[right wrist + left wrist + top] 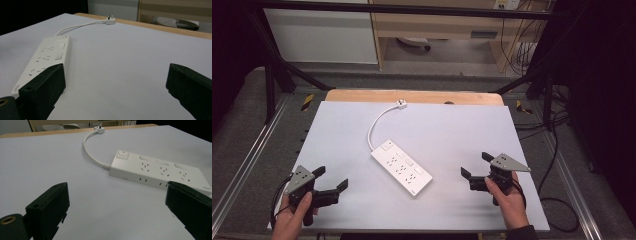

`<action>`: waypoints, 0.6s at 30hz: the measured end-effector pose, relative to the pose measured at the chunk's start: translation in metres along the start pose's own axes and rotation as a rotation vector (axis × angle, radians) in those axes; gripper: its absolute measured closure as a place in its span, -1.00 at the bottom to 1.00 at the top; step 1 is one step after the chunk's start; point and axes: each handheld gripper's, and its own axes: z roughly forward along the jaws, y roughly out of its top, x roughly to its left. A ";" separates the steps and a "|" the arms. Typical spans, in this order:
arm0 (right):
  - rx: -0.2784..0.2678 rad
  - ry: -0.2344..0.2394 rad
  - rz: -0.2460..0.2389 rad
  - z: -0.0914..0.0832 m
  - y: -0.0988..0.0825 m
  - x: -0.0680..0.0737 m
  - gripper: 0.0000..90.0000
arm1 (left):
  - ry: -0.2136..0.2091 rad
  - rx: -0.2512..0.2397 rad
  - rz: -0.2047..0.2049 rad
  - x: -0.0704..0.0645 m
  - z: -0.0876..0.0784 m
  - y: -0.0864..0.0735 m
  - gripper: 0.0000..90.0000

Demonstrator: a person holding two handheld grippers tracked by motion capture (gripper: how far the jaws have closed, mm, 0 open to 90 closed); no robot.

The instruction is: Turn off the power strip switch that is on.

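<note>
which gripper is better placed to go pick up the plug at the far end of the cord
Neither clearly. The plug lies at the table's far edge, near centre, and both the left gripper and right gripper are open near the front edge. The right sits slightly further forward, a marginal edge.

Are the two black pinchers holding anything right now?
No, nothing is held. The left gripper and the right gripper both stand open over the pale table sheet, with the white plastic power strip lying untouched between them.

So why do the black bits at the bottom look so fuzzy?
In both gripper views the open black tool sits right up against the camera, so its edges blur, while the white plastic power strip farther off looks sharper; in the high view, the room's sides go nearly black.
</note>
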 end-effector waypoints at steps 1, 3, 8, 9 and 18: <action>0.002 0.003 -0.002 0.001 0.001 0.001 -0.93 | 0.001 0.001 -0.002 0.000 0.000 0.000 -0.88; 0.004 0.008 -0.008 0.002 0.005 0.005 -0.93 | 0.002 0.001 0.000 0.000 0.000 0.000 -0.88; 0.007 0.020 -0.026 0.007 0.017 0.012 -0.92 | 0.003 -0.004 0.000 0.000 0.000 0.000 -0.88; 0.007 0.020 -0.026 0.007 0.017 0.012 -0.92 | 0.003 -0.002 0.000 0.000 0.000 0.000 -0.88; 0.034 0.051 -0.059 0.020 0.033 0.022 -0.92 | 0.003 -0.005 -0.001 0.000 -0.001 0.000 -0.88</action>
